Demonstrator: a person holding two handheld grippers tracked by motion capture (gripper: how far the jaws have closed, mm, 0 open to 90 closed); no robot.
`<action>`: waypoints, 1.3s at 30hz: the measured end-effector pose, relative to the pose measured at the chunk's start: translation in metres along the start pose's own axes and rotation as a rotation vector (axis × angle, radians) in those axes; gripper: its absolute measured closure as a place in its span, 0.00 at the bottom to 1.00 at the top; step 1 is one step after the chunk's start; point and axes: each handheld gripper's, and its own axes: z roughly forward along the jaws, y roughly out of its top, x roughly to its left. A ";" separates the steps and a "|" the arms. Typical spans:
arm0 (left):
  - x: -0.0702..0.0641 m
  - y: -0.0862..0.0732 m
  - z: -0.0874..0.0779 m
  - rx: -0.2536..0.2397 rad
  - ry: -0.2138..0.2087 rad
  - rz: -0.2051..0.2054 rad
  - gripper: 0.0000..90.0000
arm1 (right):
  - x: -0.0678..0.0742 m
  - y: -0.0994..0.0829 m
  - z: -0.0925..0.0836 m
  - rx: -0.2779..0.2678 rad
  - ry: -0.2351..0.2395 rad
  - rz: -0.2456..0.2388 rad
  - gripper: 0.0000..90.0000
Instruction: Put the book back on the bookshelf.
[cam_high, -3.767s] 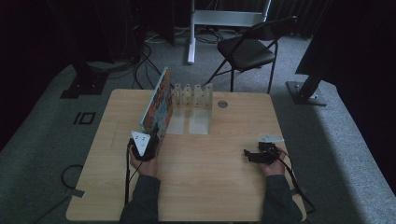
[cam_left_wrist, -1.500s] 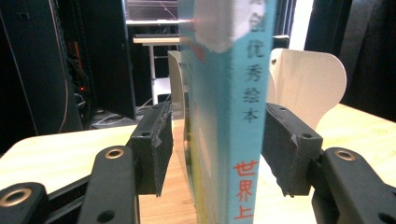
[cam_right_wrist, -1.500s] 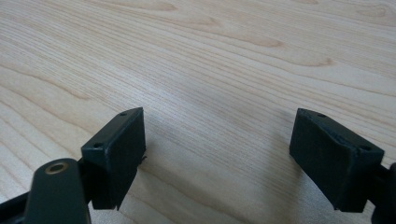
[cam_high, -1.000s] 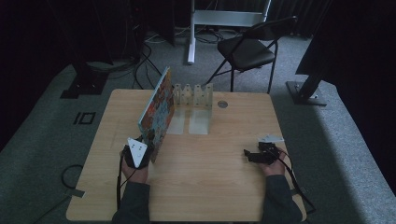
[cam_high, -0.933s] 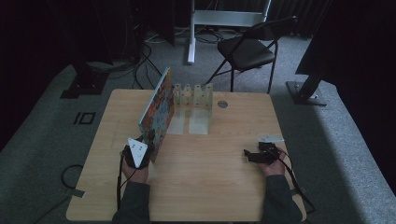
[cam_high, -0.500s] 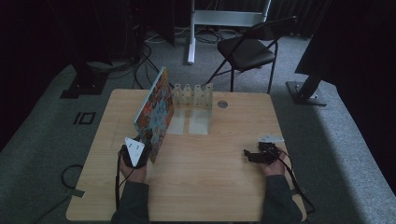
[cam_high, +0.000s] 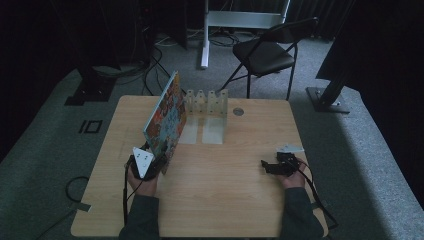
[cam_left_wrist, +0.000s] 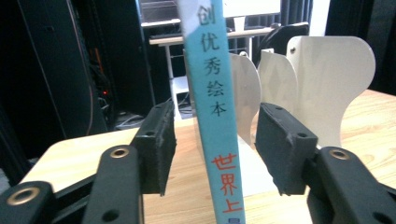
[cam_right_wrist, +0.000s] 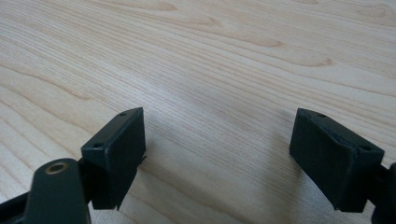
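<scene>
Left gripper view shows the left gripper's (cam_left_wrist: 212, 149) jaws just opened, pads clear of the picture book's (cam_left_wrist: 212, 107) teal spine. Standing by the white bookends (cam_high: 206, 102), it looks thin, stiff, tippy; regrip the spine low. Right gripper (cam_high: 272, 167) rests agape on the table (cam_high: 235, 200).

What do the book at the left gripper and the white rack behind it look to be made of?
Book: printed paper or card, smooth teal spine with printed characters. Rack: thin cream dividers, matt, probably painted sheet metal or plastic; the look cannot settle which.
</scene>
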 end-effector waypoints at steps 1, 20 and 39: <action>0.001 0.000 -0.001 0.002 -0.001 -0.003 0.51 | 0.000 0.000 0.000 0.000 0.000 0.000 0.20; 0.022 -0.002 -0.020 0.018 -0.122 -0.091 0.43 | 0.000 0.000 0.000 0.000 0.000 0.000 0.20; 0.032 -0.013 -0.045 0.102 -0.238 -0.049 0.43 | 0.000 0.000 0.000 0.000 0.000 0.000 0.20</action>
